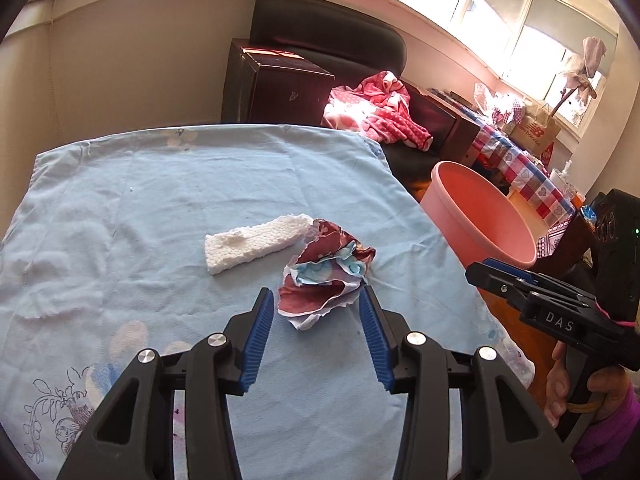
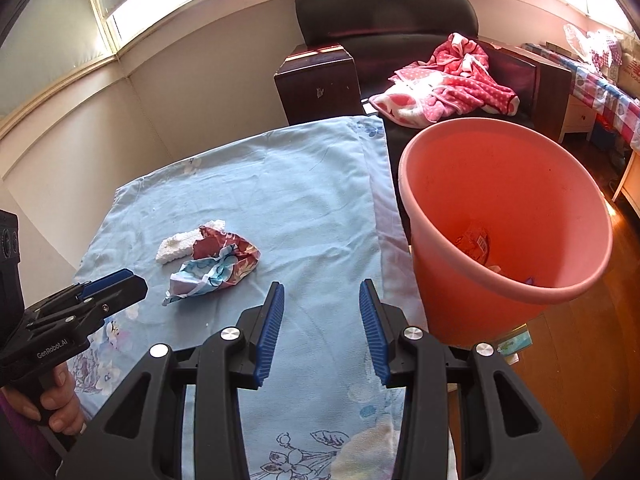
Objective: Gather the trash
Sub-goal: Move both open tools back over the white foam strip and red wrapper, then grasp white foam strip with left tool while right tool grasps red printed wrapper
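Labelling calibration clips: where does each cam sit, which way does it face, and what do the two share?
Left wrist: on the left gripper, open, looking forward and down at the crumpled wrapper; the right gripper and its hand show at right.
Right wrist: on the right gripper, open, over the blue tablecloth beside the pink bucket; left gripper at left.
Shared: wrapper, white foam strip, tablecloth, bucket.

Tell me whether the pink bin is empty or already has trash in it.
Not empty. The right wrist view looks down into the pink bin and shows a few scraps of trash lying at its bottom; it is far from full.
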The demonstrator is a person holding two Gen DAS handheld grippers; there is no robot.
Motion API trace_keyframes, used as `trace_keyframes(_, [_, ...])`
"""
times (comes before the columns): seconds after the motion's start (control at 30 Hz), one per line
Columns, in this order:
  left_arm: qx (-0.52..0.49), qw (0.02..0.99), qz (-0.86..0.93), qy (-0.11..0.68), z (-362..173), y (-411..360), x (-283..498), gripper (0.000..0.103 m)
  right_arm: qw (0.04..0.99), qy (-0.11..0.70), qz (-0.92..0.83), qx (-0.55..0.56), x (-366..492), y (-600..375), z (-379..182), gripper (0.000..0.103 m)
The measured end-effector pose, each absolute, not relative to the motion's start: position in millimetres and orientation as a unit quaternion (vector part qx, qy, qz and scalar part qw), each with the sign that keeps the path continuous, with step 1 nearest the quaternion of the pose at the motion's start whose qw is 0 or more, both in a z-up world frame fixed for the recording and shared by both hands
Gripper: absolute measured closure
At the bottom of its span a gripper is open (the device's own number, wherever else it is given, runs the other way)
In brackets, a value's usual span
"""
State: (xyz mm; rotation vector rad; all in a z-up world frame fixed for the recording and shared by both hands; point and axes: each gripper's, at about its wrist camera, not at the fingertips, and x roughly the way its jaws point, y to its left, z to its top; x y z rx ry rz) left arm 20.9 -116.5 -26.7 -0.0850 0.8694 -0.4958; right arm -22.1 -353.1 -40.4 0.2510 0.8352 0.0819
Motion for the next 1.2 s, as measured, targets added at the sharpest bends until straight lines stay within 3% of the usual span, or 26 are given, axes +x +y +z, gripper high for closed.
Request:
trace_keyframes(0.37, [-0.009, 0.893, -0.220, 0.393, -16, -111, 54, 0.059, 0.897, 0.418, 0.065, 0.126, -14, -345, -47, 0.063])
trace_keyframes(0.53, [0.028, 0.878, -0.229, 0.418, -27, -98, 81, 0.059, 0.890, 0.428, 0.095, 0.128, -9, -330, -50, 0.063])
trace_keyframes(0.8, [0.139, 0.847, -0.278, 0.430, -46, -118, 98, 0.049, 0.881, 0.441, 0.118, 0.124, -6, -312, -50, 0.063])
trace_keyframes(1.07, [0.186, 0.828, -0.295, 0.439, -64, -130, 113, 0.048, 0.858, 0.463, 0.158, 0.157, 3, -292, -49, 0.063])
trace_keyframes(1.13, [0.184, 0.828, -0.295, 0.440, -67, -127, 114, 0.054, 0.854, 0.470, 0.159, 0.157, 8, -286, -49, 0.063])
trace_keyframes(1.2, [0.163, 0.833, -0.294, 0.440, -67, -121, 115, 0.073, 0.851, 0.476, 0.155, 0.157, 13, -281, -49, 0.063])
